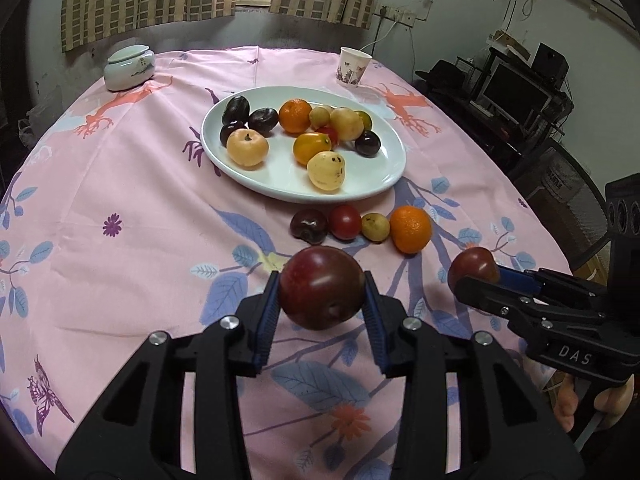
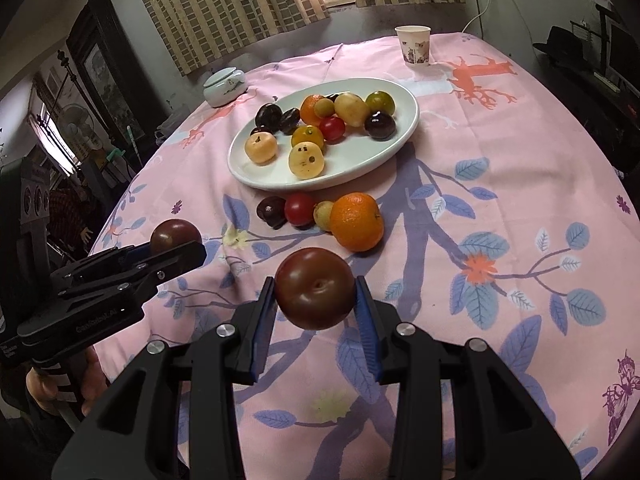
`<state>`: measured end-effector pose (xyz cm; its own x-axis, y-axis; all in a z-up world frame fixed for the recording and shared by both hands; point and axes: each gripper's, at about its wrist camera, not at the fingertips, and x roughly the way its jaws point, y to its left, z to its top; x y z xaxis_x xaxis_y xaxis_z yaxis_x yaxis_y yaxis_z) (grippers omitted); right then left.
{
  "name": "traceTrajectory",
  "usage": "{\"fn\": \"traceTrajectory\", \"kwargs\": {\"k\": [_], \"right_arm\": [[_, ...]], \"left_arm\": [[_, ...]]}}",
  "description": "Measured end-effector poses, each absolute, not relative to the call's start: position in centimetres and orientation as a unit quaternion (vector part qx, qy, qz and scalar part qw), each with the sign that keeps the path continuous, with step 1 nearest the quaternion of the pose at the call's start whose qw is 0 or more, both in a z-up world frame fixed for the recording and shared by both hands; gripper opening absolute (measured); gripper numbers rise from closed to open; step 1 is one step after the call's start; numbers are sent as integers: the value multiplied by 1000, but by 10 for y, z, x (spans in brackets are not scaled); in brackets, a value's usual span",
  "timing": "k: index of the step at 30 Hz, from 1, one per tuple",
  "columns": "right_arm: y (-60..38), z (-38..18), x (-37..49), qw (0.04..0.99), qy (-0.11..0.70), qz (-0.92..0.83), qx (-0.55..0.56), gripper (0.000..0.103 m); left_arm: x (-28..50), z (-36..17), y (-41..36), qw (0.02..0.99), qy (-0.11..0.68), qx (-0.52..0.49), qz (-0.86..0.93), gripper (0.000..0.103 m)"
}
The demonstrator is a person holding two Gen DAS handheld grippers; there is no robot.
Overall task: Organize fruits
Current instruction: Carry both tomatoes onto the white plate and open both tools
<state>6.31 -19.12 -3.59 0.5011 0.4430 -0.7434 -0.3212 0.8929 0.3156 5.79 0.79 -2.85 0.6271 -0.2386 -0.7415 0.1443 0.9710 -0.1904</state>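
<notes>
I hold one dark red plum (image 1: 320,288) between the blue pads of my left gripper (image 1: 322,300), and a second dark plum (image 2: 316,288) is clamped in my right gripper (image 2: 316,300); both fruits hang above the pink cloth (image 1: 120,280), not touching it. In each case the pads press on the two opposite sides of the round fruit, near its widest part, and I think this is why it does not slip out while I carry it. The white oval plate (image 1: 376,182) lies further away, in the middle of the table, and it already holds plums, oranges and yellow fruits, so I judge that the two plums in my grippers should go there as well. Just in front of the near edge of the plate four fruits wait in a row on the cloth: a dark plum (image 1: 309,224), a red tomato-like fruit (image 1: 345,222), a small yellow-green fruit (image 1: 375,227) and an orange (image 1: 411,229). They are close together, which probably makes them easy to pick one after the other. On the body of the right gripper, seen from the left camera, I can read the letters "DAS" (image 1: 574,354). The left gripper's body also carries a pale line of writing (image 2: 100,317), but it is too small for me to read with certainty. The paper cup (image 1: 354,67) at the far side has a printed pattern, no words I can make out.
</notes>
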Motion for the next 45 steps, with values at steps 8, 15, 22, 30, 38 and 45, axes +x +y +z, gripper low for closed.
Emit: {"fn": "traceTrajectory", "kwargs": {"k": [8,15,22,30,38,45], "right_arm": [[-183,-33,56,865,445,226,60,39],[-176,-34,56,863,447,229,53,39],[-169,-36,70,858,457,232,45,39],[-166,-6,134,861,450,236,7,39],[-148,-17,225,861,466,203,-15,39],[-150,-38,249,852,485,194,-10,38]], "left_arm": [[49,-24,17,904,411,-67,-97,40],[50,-23,24,905,409,-70,-91,40],[62,-24,29,903,414,-71,-86,40],[132,11,33,911,406,-24,-70,40],[237,-5,31,895,443,-10,-48,40],[268,-25,22,883,466,-7,-51,40]]}}
